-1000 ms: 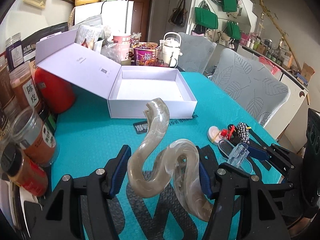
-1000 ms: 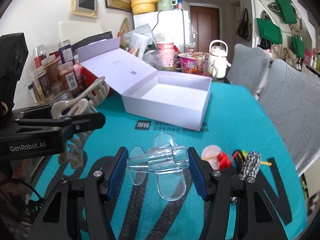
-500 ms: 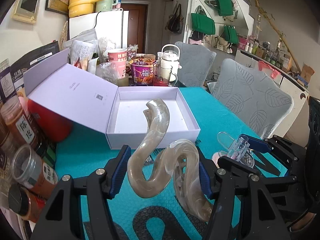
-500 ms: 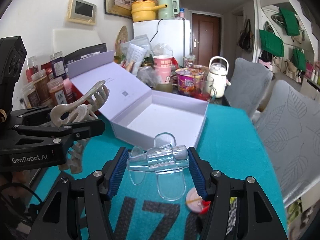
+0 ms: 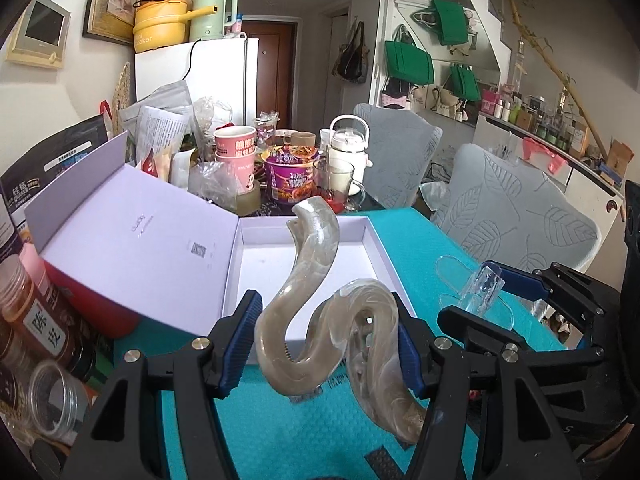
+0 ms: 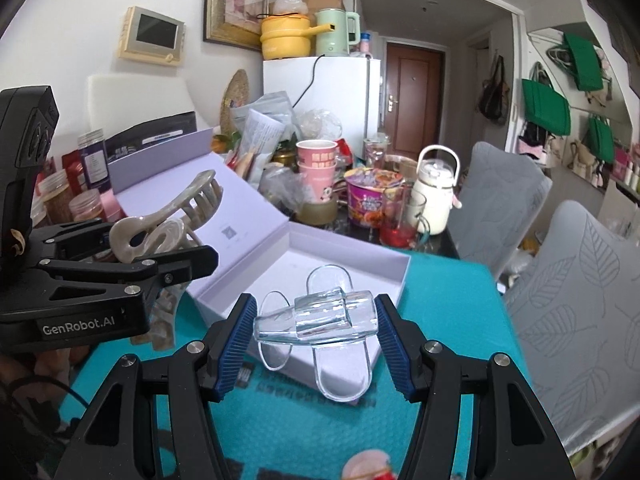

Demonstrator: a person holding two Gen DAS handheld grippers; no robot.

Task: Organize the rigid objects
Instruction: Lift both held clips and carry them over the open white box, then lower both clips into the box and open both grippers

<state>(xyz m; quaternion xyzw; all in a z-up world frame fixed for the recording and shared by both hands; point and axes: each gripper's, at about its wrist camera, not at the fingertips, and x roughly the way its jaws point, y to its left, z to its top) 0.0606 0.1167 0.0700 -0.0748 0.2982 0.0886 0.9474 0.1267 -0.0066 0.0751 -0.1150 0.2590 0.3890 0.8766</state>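
My left gripper (image 5: 326, 344) is shut on a marbled beige hair claw (image 5: 316, 300), held above the teal table just before the open lilac box (image 5: 372, 256). In the right wrist view the same beige hair claw (image 6: 168, 220) shows in the left gripper (image 6: 160, 252) at the left. My right gripper (image 6: 312, 332) is shut on a clear plastic hair claw (image 6: 320, 316), hovering over the near edge of the lilac box (image 6: 384, 280). The box's tray is bare white inside, and its lid leans open to the left. From the left wrist view the clear hair claw (image 5: 476, 292) sits at the right.
Spice jars (image 5: 36, 320) and a red container (image 5: 88, 304) crowd the table's left side. Cups, a purple noodle bowl (image 5: 292, 176) and a white kettle (image 5: 348, 148) stand behind the box. Two grey chairs (image 5: 516, 224) flank the right edge. A pink round item (image 6: 368, 464) lies near me.
Both grippers have risen and moved forward toward the lilac box, each still holding its hair claw. The small items on the table have dropped out of the left view.
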